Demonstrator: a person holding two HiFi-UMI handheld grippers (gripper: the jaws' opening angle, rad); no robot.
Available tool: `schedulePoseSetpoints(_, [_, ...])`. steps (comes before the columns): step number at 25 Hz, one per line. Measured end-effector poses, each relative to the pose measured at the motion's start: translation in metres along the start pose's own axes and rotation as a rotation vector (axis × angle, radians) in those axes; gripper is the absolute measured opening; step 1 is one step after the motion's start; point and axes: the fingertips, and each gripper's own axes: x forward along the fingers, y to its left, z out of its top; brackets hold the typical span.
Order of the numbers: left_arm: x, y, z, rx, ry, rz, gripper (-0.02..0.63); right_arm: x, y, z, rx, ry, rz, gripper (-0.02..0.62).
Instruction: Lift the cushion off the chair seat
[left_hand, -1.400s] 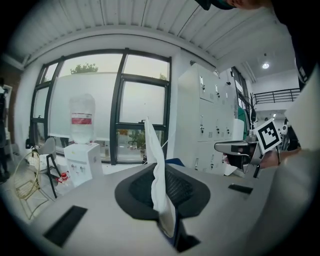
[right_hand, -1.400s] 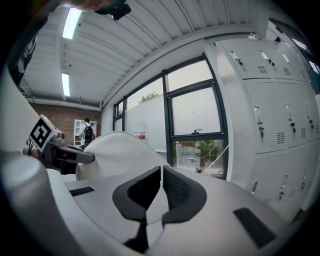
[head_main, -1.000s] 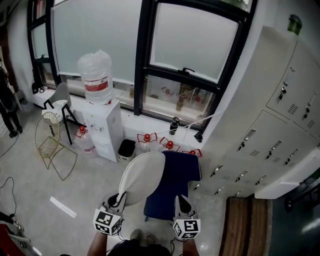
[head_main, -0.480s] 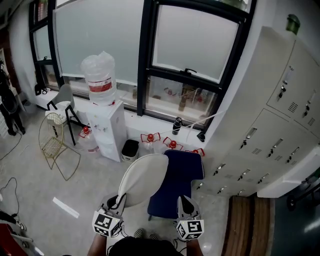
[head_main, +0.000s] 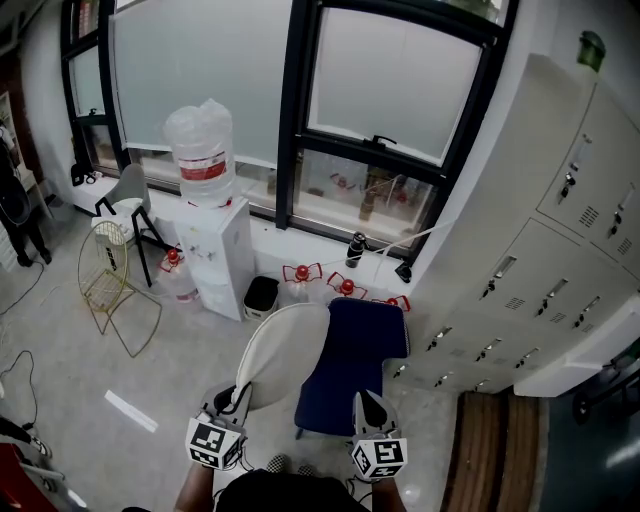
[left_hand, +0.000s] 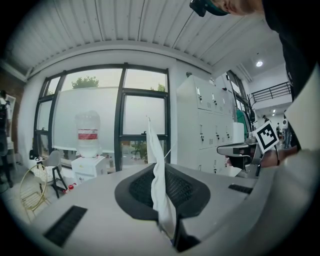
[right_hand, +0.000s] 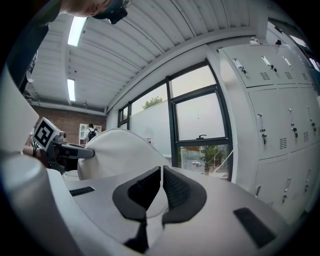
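A white oval cushion (head_main: 285, 350) hangs tilted in the air above and to the left of the blue chair (head_main: 358, 352). My left gripper (head_main: 238, 398) is shut on its near edge. In the left gripper view the cushion's thin white edge (left_hand: 156, 175) stands upright, pinched between the dark pads of the left gripper (left_hand: 162, 192). My right gripper (head_main: 368, 403) hovers over the chair's front edge, shut, with nothing between its pads. In the right gripper view the right gripper (right_hand: 161, 186) points at the window, and the cushion (right_hand: 117, 152) bulges at the left.
A water dispenser (head_main: 215, 255) with a bottle, a black bin (head_main: 260, 295) and red objects (head_main: 345, 287) line the window wall. A gold wire chair (head_main: 105, 285) stands at the left. Lockers (head_main: 540, 250) fill the right side, and a wooden bench (head_main: 495, 450) is below them.
The left gripper has shifted slightly with the cushion still in it. The right gripper has kept still.
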Motion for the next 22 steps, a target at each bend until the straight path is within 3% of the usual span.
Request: schedulePoseSetpoints(22, [0.013,-0.009,0.003,0.033,0.003,-0.017,0.035,0.004,-0.006,-0.002,-0.004,0.021,-0.016,0.034])
